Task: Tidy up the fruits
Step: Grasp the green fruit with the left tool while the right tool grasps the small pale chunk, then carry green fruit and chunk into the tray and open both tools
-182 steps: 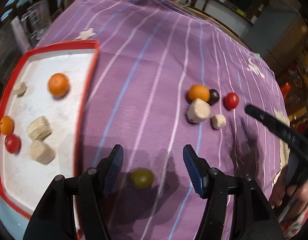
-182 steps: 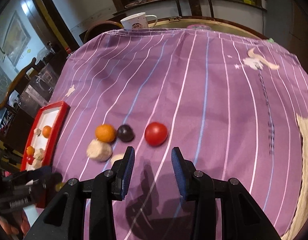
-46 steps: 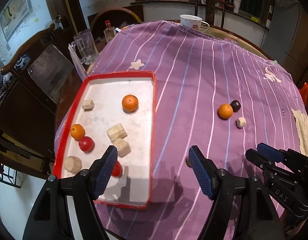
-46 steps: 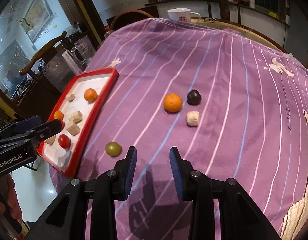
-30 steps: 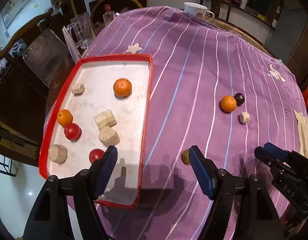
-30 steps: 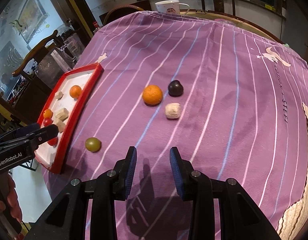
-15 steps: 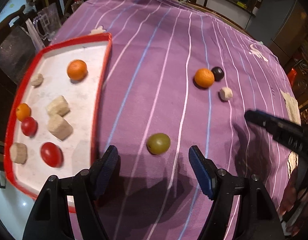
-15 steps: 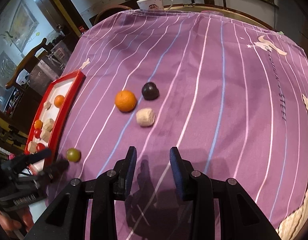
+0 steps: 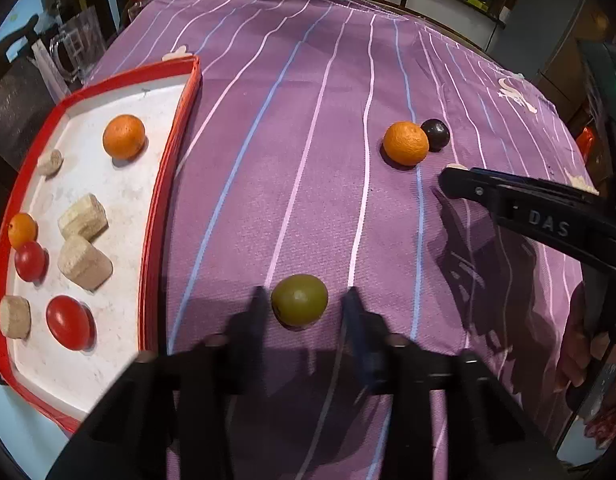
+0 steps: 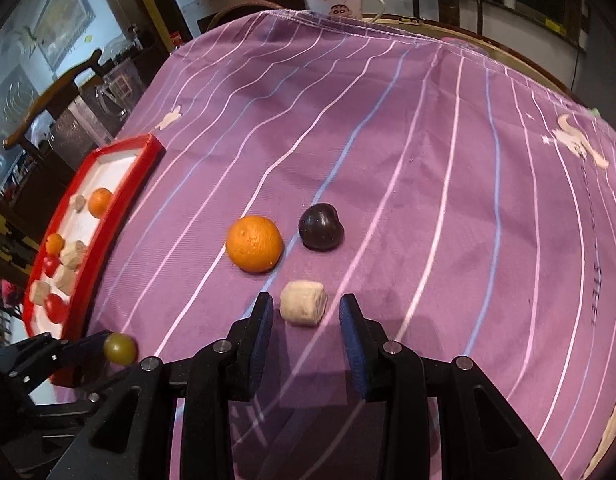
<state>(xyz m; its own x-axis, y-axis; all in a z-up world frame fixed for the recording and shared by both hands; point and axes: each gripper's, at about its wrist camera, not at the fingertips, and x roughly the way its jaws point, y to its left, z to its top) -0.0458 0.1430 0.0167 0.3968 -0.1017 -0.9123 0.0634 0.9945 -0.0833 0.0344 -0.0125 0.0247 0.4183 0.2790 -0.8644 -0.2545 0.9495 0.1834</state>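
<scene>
In the red tray (image 9: 156, 216), oranges, tomatoes, beige chunks; both hand-held grippers, left (image 9: 304, 308) and right (image 10: 306, 312), agape, empty.

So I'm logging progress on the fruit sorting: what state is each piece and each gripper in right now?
Round green fruit: on cloth, between open left gripper fingers.
Beige chunk: on cloth, at open right gripper.
Large orange: on cloth.
Dark plum: on cloth.
Red-rimmed tray: holds sorted pieces.

"DAS" on right gripper (image 9: 459, 182)
</scene>
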